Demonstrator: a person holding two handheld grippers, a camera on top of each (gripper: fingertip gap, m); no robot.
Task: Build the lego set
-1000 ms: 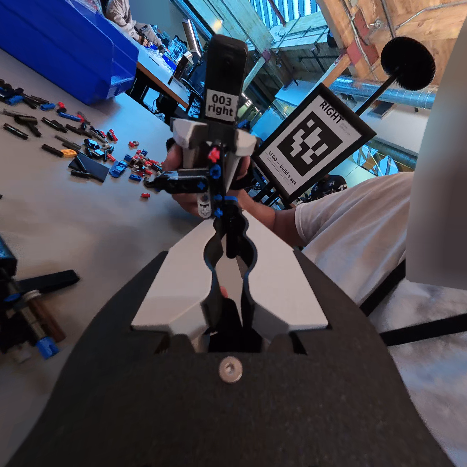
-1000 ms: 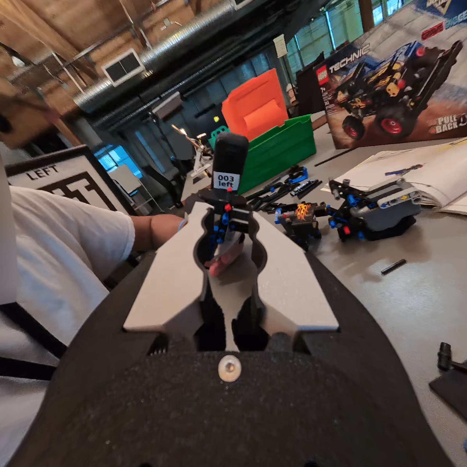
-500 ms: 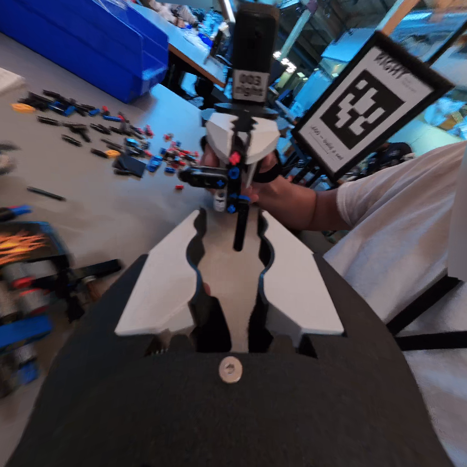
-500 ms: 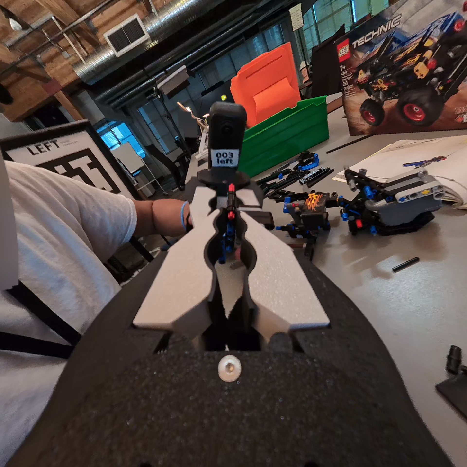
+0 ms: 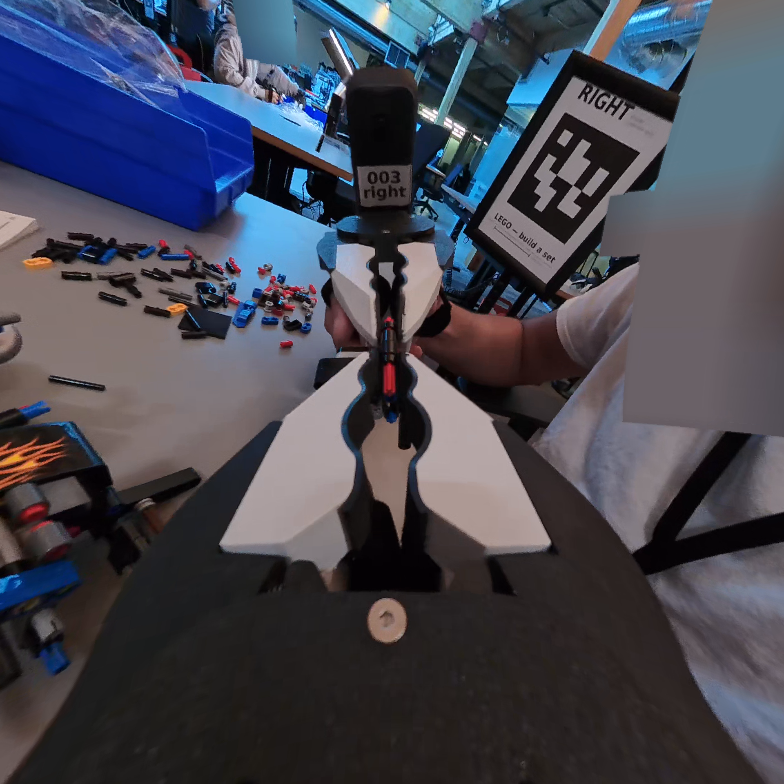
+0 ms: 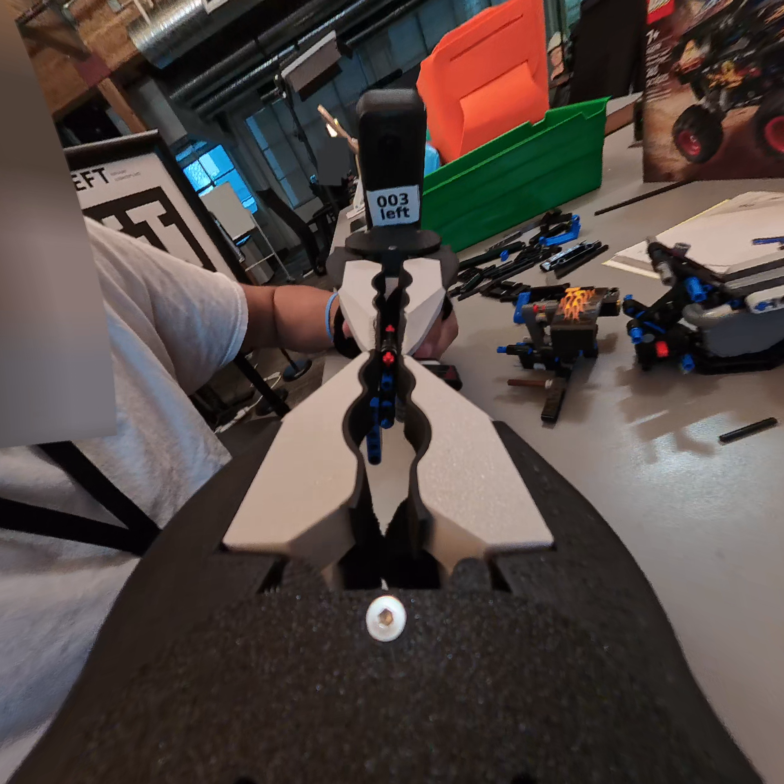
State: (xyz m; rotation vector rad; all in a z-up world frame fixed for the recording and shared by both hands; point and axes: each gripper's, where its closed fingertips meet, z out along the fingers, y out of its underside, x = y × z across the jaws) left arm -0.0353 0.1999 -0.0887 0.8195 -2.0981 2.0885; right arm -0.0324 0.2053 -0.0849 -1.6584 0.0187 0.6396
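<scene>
Tongs face each other tip to tip. Left wrist view: the left tongs clamp a thin black strip of lego pieces, steadying it above the desk for joining. Right wrist view: the right tongs pinch the same strip's other end, likely bracing it.

Your right gripper is clamped w/ tips on a slim black-blue-red lego piece, held above the grey table. Opp., your left gripper pinches the same piece's far end. To the right on the table: flame-decal subassembly, grey chassis, loose black pin, green bin behind.
</scene>
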